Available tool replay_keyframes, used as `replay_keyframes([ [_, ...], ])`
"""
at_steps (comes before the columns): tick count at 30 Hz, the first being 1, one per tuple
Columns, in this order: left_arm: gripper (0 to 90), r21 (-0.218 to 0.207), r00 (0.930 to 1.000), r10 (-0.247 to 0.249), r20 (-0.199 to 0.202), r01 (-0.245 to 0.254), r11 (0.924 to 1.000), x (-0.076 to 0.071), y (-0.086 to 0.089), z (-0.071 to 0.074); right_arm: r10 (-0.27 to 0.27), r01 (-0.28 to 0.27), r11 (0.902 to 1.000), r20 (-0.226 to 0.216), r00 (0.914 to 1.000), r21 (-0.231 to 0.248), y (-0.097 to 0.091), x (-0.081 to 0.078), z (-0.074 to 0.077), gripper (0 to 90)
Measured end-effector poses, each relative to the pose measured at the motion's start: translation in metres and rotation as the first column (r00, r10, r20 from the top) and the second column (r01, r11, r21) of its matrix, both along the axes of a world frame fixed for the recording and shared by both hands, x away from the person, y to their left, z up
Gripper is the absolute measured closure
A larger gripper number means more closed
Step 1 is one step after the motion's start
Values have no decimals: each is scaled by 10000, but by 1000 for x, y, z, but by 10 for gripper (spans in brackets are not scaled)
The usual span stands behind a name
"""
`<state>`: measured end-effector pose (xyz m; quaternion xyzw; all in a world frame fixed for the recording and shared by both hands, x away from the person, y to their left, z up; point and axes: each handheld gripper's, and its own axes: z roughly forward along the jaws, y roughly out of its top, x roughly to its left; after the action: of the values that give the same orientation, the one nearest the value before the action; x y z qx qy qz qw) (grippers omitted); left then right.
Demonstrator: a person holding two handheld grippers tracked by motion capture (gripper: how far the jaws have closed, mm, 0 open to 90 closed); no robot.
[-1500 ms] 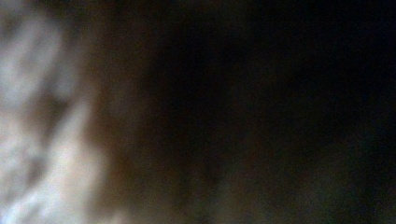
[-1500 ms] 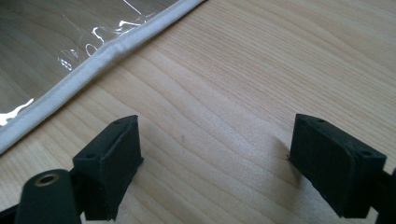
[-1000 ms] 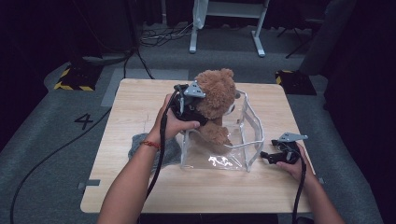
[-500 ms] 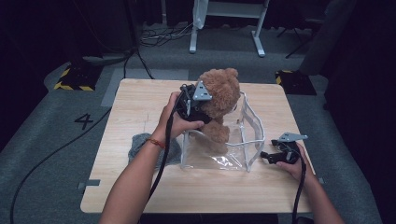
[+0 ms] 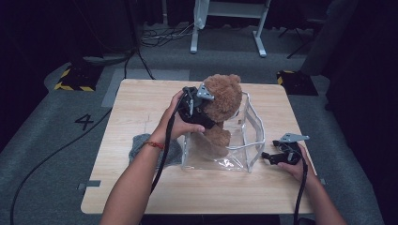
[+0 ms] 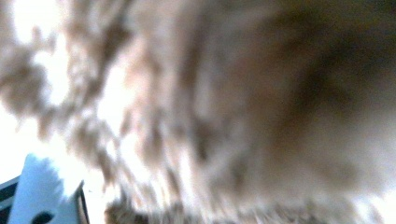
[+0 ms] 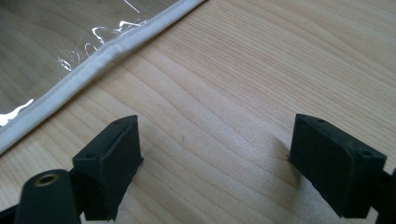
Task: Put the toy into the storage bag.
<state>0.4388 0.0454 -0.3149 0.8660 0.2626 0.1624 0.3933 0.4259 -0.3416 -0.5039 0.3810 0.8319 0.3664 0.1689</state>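
Brown fur, high view: a teddy bear sits upright in the middle of the frame, its lower body inside a clear bag with white piping, its head above the bag's rim.
Table, high view: a pale wooden table takes up the centre; the bag stands on it right of centre, and a grey cloth lies flat just left of the bag.
Left gripper, high view: the left gripper is pressed against the bear's left side at chest level, held by the hand that comes up from the lower left; its jaws have just been opening, and the fur hides whether they pinch the bear.
Right gripper, high view: the right gripper lies low on the table at the right of the frame, pointing left at the bag's lower corner, near it but not touching.
Left gripper view: blurred brown fur of the bear sits very close to the lens; a pale patch shows at the lower left.
Right gripper view: the gripper has its two black jaws spread wide over bare wood with nothing between them; the bag's white piped edge runs across the upper left.
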Motion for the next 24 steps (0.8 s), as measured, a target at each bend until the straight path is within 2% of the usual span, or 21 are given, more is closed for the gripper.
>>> replay_keyframes([
  [3,208,-200,9997,152,212,-148,9997,-1,3,1,1,-1,10000,0,10000,1,0,0,0,165],
  [5,203,-490,9986,424,306,-409,9980,-1,6,2,-15,15,10000,-4,10000,-1,0,0,0,165],
  [7,197,-374,9964,692,486,-674,9970,-2,5,2,-23,23,10000,-6,10000,1,0,0,0,165],
  [10,197,-177,9957,662,646,-652,9977,-4,1,4,-26,26,10000,-1,10000,-8,0,0,0,164],
  [11,197,-245,9951,743,655,-728,9970,-4,-1,5,-27,27,10000,0,10000,-9,0,0,0,164],
  [13,197,-116,9921,976,790,-969,9952,-3,-6,6,-27,27,10000,-1,10000,-9,0,0,0,164],
  [15,197,-118,9942,868,638,-862,9962,-2,-10,7,-27,27,10000,0,10000,-6,0,0,0,164],
  [16,197,-30,9954,758,582,-757,9971,-2,-10,8,-28,28,10000,0,10000,-6,0,0,0,164],
  [18,197,314,9949,714,712,-738,9968,-3,-11,11,-31,31,10000,2,10000,-7,0,0,0,164],
  [19,197,306,9949,647,769,-672,9973,-4,-10,12,-29,29,10000,2,10000,-10,0,0,0,164],
  [22,197,105,9988,264,419,-268,9996,-1,-4,19,-27,27,10000,3,10000,-8,0,0,0,164],
  [23,196,159,9993,169,335,-174,9997,-1,-3,21,-27,27,10000,2,10000,-9,0,0,0,164],
  [24,195,471,9994,-10,342,-6,9989,-1,-1,24,-28,28,10000,2,10000,-8,0,0,0,164],
])
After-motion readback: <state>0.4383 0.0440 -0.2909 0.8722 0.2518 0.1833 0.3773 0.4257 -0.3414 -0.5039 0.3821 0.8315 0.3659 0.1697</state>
